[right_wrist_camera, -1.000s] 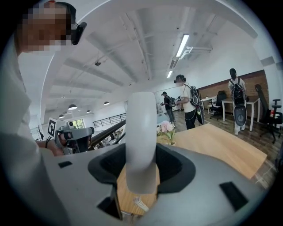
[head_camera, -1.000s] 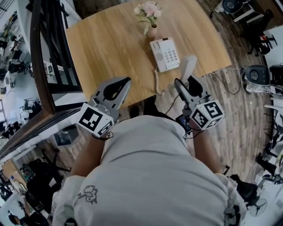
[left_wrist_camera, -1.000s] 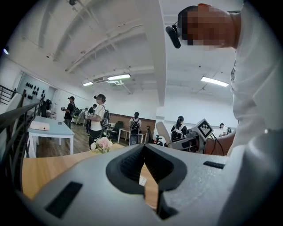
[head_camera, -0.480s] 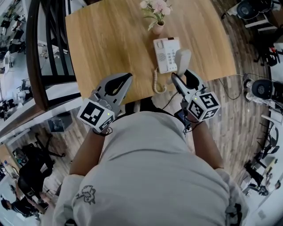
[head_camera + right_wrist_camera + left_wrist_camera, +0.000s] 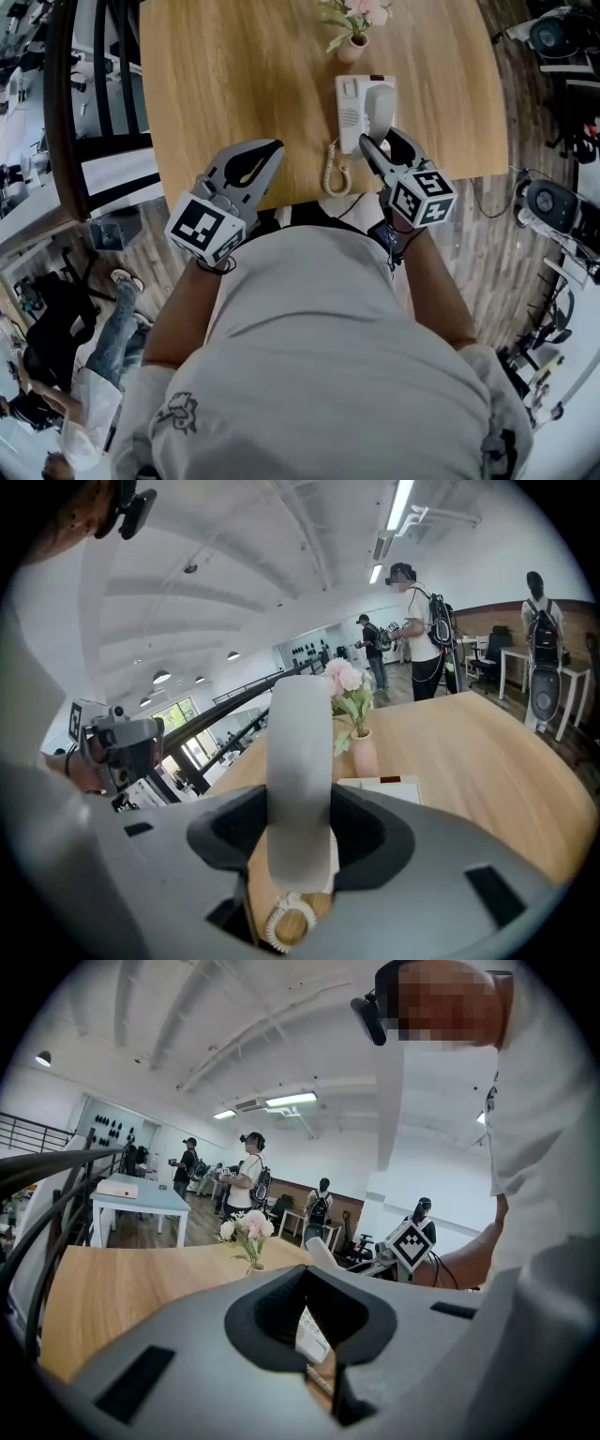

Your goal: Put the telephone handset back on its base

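Note:
A white telephone base [image 5: 349,108] sits near the wooden table's [image 5: 234,84] front edge, below a small vase of pink flowers [image 5: 354,42]. My right gripper [image 5: 383,142] is shut on the lower end of the grey-white handset [image 5: 379,105], which points away from me over the right part of the base. Whether the handset touches the base I cannot tell. In the right gripper view the handset [image 5: 300,761] stands between the jaws with the coiled cord [image 5: 289,922] under it. My left gripper [image 5: 275,147] hovers at the front edge, shut and empty.
The coiled cord [image 5: 332,173] hangs over the table's front edge. A black railing [image 5: 89,103] runs along the table's left side. Office chairs and equipment [image 5: 548,202] stand on the floor to the right. Several people stand across the room.
My right gripper has carried the handset forward and left, from beside the base to over its right part. The left gripper has stayed at the table's front edge.

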### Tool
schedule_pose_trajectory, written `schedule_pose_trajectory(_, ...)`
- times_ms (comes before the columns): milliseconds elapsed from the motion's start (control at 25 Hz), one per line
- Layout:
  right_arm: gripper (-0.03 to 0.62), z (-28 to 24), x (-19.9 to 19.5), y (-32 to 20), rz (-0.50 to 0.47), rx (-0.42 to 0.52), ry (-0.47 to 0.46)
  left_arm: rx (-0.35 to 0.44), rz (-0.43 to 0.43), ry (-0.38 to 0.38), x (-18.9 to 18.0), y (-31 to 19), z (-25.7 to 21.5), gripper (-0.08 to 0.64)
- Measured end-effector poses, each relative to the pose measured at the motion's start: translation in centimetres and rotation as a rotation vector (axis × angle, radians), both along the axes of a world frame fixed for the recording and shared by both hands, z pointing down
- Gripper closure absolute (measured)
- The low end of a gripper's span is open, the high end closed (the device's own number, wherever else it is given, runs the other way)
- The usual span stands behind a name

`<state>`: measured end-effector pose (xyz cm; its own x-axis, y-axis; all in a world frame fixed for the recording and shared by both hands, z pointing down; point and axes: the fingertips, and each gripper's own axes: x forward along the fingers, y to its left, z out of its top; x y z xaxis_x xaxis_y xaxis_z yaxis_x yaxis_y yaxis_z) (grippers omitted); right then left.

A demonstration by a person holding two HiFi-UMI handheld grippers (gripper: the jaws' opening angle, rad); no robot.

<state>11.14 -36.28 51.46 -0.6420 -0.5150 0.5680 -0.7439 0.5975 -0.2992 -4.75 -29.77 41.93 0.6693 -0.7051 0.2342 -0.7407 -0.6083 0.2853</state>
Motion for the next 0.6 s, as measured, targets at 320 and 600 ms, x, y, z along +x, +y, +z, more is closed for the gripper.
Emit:
schedule_pose_trajectory(320, 0.374, 6.1, 0.3, -2.5, 0.014, -0.125, 0.036, -0.052, -0.06, -0.002, -0.2, -2.2, 2.2, 0.555)
schedule_pose_trajectory(600, 0.374, 9.9, 0.5, -3.6, 0.029, -0.202, 0.066, -0.084, -0.076, -0.006, -0.2, -3.4, 3.6, 0.555)
